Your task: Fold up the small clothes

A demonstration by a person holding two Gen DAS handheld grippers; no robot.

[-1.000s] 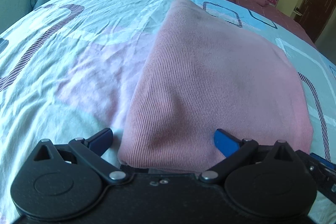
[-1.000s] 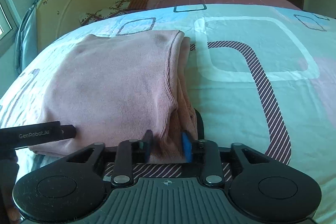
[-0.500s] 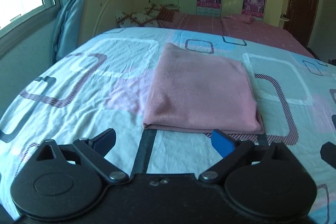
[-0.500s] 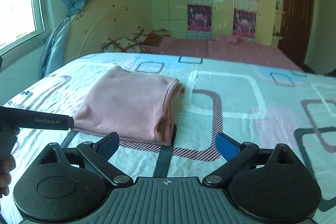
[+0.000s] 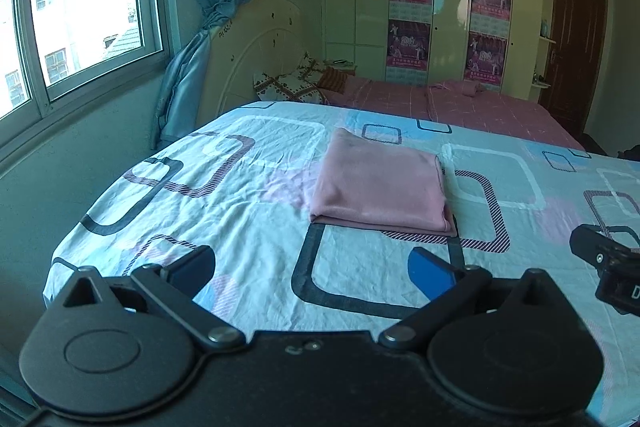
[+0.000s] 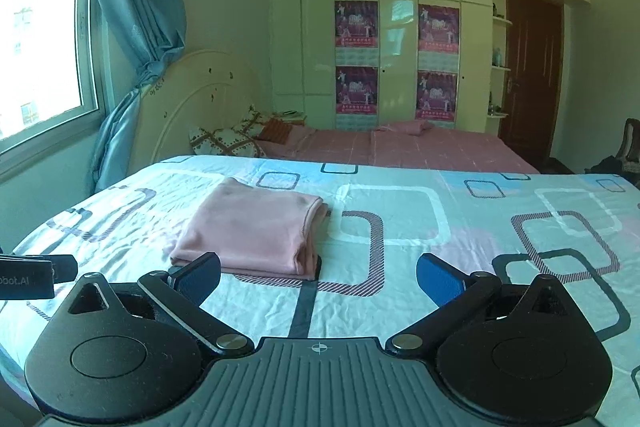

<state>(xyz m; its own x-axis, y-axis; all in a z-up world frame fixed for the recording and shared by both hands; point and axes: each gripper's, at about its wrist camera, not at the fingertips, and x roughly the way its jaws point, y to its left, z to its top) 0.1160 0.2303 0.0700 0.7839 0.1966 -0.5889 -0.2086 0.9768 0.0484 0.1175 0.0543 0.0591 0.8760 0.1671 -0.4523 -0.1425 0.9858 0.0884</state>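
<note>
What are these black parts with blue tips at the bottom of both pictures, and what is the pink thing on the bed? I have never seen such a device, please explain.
There is no robot here. A person holds a two-finger gripper in each hand, and a wide-angle camera on each gripper looks forward along its fingers. So one picture is taken from the left gripper and the other from the right gripper; the black parts are the finger arms and the blue tips are the pads.

On the bed sheet, patterned with rounded squares, lies a pink garment, folded into a neat rectangle. It looks finished.

Nothing is held. Both grippers stand wide open above the sheet, apart from the garment. The right one has just been opening, and nothing is between its pads now. At the edge of each picture you see part of the other gripper.
</note>
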